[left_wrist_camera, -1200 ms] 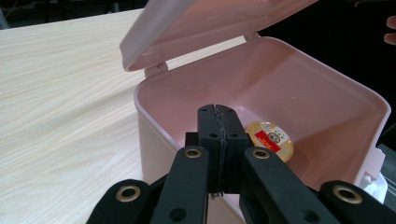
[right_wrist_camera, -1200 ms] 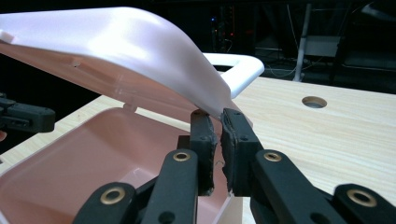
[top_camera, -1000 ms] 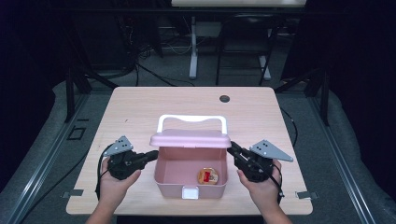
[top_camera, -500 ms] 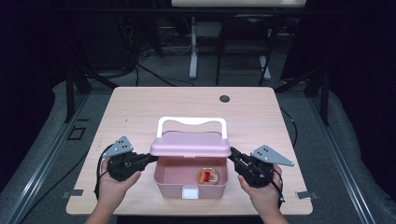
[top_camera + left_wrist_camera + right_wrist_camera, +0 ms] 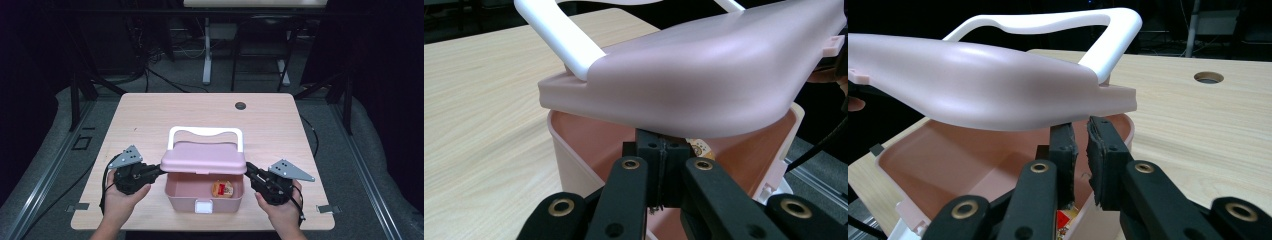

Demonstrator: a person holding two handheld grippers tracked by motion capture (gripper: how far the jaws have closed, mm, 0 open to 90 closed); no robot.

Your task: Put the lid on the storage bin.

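Pink lid, lowered since the previous frames, half-covers the box; left gripper shut beneath it, right gripper nearly together, closure imminent.

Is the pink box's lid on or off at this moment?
Off: the lid is raised above the box, with a gap under it showing a small packet inside.

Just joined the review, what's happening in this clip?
A person works a pink box on the table with two handheld grippers. The lid with its white handle sits raised above the box, the left gripper and right gripper propping it from underneath at either end. A small packet lies inside.
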